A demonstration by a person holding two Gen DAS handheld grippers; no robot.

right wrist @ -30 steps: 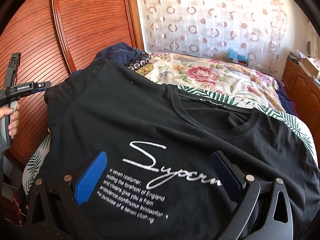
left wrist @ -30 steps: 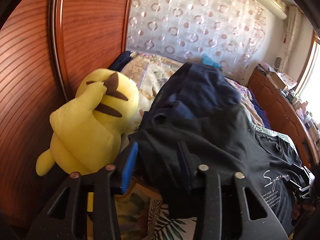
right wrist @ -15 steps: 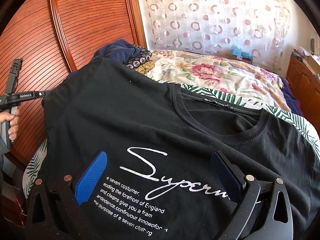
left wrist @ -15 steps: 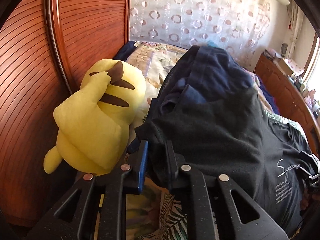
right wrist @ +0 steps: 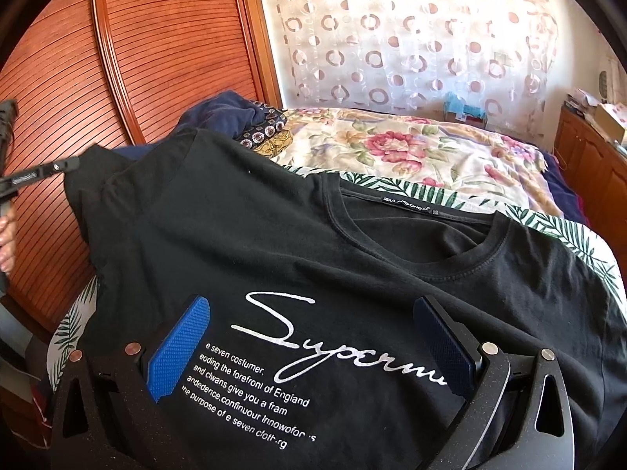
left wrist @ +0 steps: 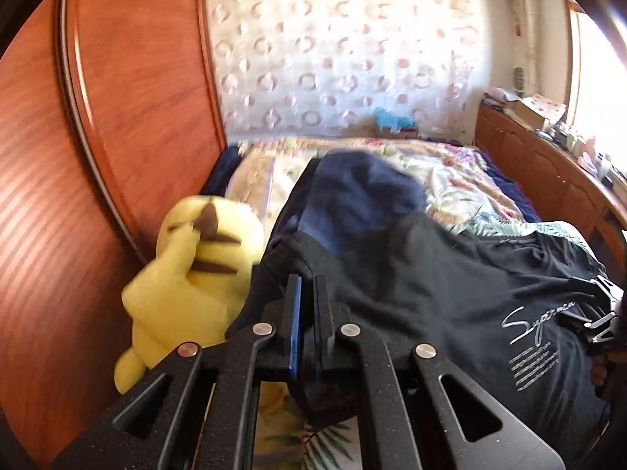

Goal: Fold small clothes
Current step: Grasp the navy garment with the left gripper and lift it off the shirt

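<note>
1. Two hand-held grippers are seen over a bed covered by a floral bedspread (right wrist: 392, 145).
2. To the left of the left gripper (left wrist: 307, 293), a yellow plush toy (left wrist: 196, 266) is propped against the reddish wooden headboard (left wrist: 137, 90).
3. The left gripper is clenched on the sleeve edge of the black T-shirt (left wrist: 431, 286); the cloth is pinched between its nearly touching blue pads.
4. Just ahead of that gripper, a navy garment (left wrist: 360, 196) is heaped partly under the shirt.
5. The black T-shirt is spread face up across the bed, its white script print (right wrist: 325, 337) lying between the fingers of the right gripper (right wrist: 313, 337).
6. The right gripper is held released, its jaws wide apart, just above or resting on the shirt's chest; contact cannot be told.
7. Beyond the right gripper, the shirt's collar (right wrist: 423, 235) is seen, with a leaf-patterned sheet (right wrist: 392, 188) behind it.
</note>
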